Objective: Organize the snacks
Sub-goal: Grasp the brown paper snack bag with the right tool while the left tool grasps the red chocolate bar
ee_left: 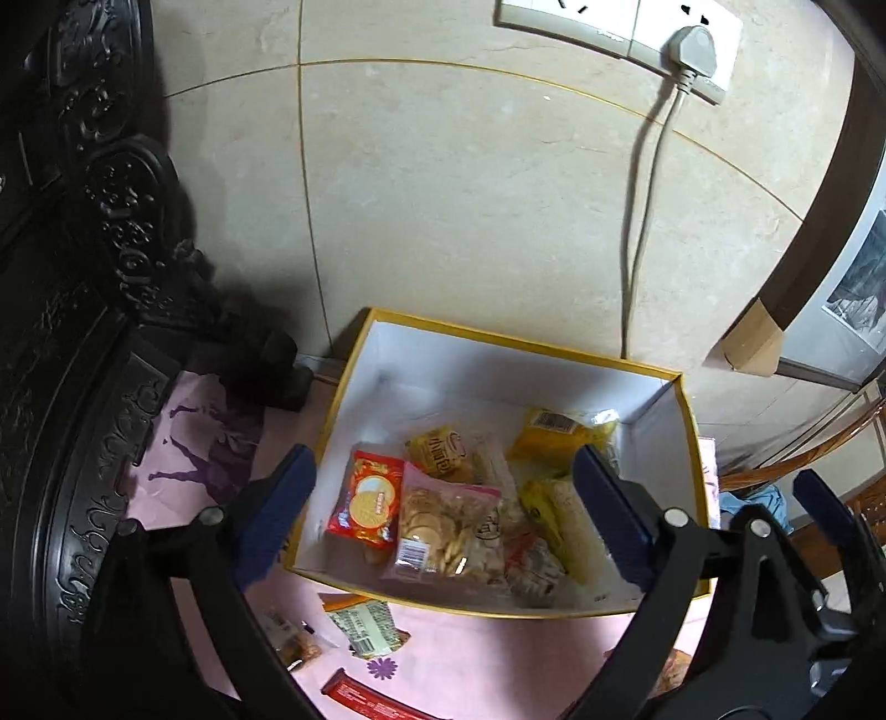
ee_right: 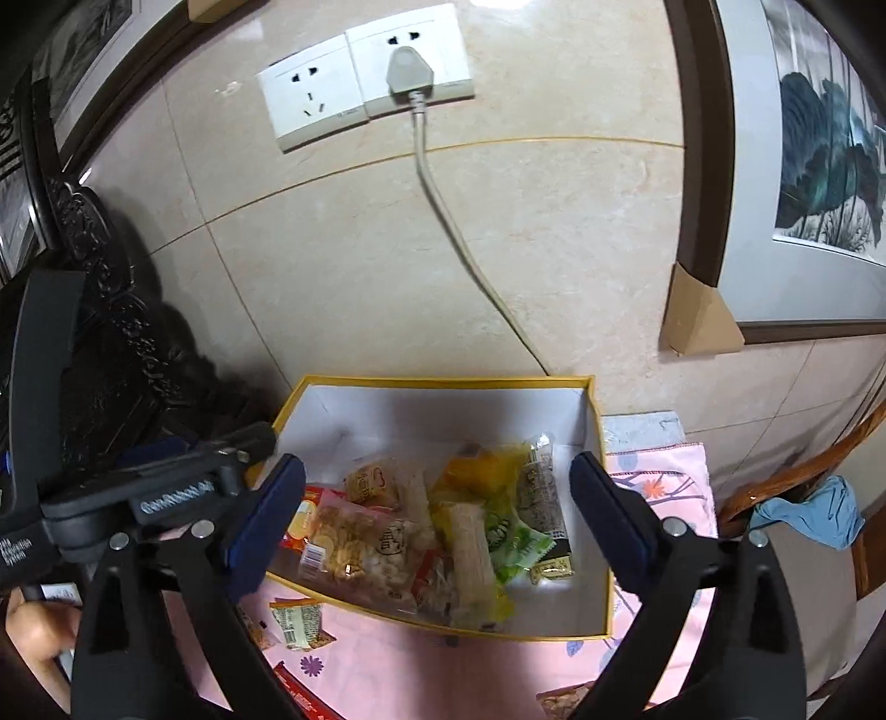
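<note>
both the left hand-held gripper (ee_left: 443, 498) and right hand-held gripper (ee_right: 437, 515) gape wide, holding nothing, above the yellow-rimmed box (ee_left: 498, 338) of snack packets (ee_left: 448, 526) on the pink-clothed worktop (ee_left: 470, 653); loose packets (ee_left: 362, 620) lie just before it

Red wrapper (ee_left: 365, 699) cut by bottom edge; lower box (ee_left: 498, 343) snacks buried under cracker bag (ee_left: 443, 526).

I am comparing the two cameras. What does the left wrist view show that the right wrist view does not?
Only the left wrist view: the right gripper at its right edge.

Only the right wrist view: the left gripper, a hand, a green packet in the box, and the blue-green painting.

Both: the yellow-rimmed box, the cracker bag, the wall socket, and the pink cloth.
</note>
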